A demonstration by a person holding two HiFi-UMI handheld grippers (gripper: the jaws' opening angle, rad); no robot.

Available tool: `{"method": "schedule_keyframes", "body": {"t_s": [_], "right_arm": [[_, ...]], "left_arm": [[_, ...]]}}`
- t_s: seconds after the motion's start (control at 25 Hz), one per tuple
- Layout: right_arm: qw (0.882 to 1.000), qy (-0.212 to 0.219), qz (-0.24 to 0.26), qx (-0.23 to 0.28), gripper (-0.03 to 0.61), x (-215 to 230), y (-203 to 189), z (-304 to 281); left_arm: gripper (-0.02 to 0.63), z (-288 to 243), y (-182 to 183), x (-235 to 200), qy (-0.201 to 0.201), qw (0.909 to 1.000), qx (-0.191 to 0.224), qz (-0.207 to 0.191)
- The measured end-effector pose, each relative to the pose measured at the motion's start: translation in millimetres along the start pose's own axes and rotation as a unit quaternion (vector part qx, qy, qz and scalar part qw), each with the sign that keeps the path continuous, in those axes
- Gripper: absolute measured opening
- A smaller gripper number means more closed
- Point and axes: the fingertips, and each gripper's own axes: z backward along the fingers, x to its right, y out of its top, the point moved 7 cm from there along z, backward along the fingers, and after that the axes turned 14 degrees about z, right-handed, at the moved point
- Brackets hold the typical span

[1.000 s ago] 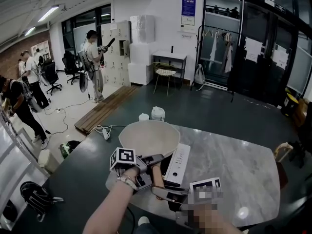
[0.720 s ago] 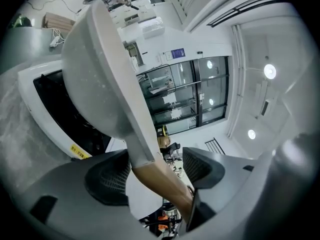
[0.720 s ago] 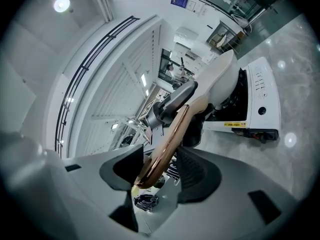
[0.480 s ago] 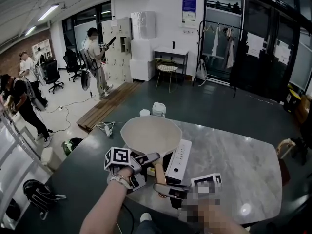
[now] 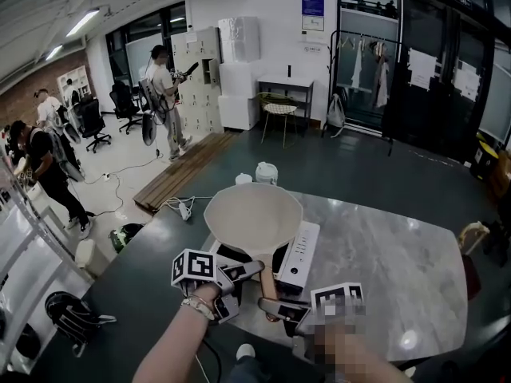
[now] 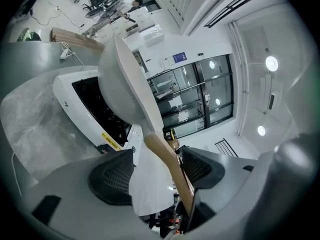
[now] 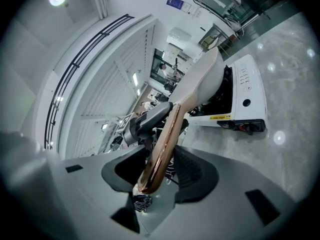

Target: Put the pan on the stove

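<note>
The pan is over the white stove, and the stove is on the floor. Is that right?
Not quite. The pan is over the white stove, but the stove is on the marble table, not the floor. The head view shows it.

marble table (image 5: pixel 383 246) | chair (image 5: pixel 279 110) by wall | person (image 5: pixel 165 94) standing | white jug (image 5: pixel 266 172) near table edge

Pan (image 5: pixel 253 216): a deep, round, cream-coloured pan, empty, with its mouth facing up.
Handle (image 7: pixel 161 146): one long brown wooden stick with a glossy rounded end. It runs from the pan's near rim back toward the person.
Stove (image 5: pixel 302 252): a flat white single-burner cooker lying on the grey marble-look table, with a strip of buttons along its right side.
Cooking surface (image 6: pixel 95 101): black glass, mostly covered by the pan.
Pan on stove: the bowl is over the black glass; whether its base rests on it cannot be told.
</note>
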Motion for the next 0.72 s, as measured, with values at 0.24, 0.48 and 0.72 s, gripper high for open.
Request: {"method": "schedule_keyframes", "body": {"t_s": [0.24,0.48,0.72], "right_arm": [[0.999,-0.028,-0.016,0.001,0.173,11.4,-12.5,0.4],[0.999,-0.043,-0.027,0.002,0.162,23.1,-17.1,-2.3],[0.999,-0.033,-0.031,0.001,0.160,25.8,-20.9,-2.9]], "left_arm": [[0.204,0.1,-17.7,2.7,0.001,1.0000,0.001,-0.009],[0.124,-4.6,-20.8,3.6,0.011,0.9996,0.005,-0.026],[0.121,-4.4,-23.2,-1.6,0.003,0.9998,0.010,-0.015]]}}
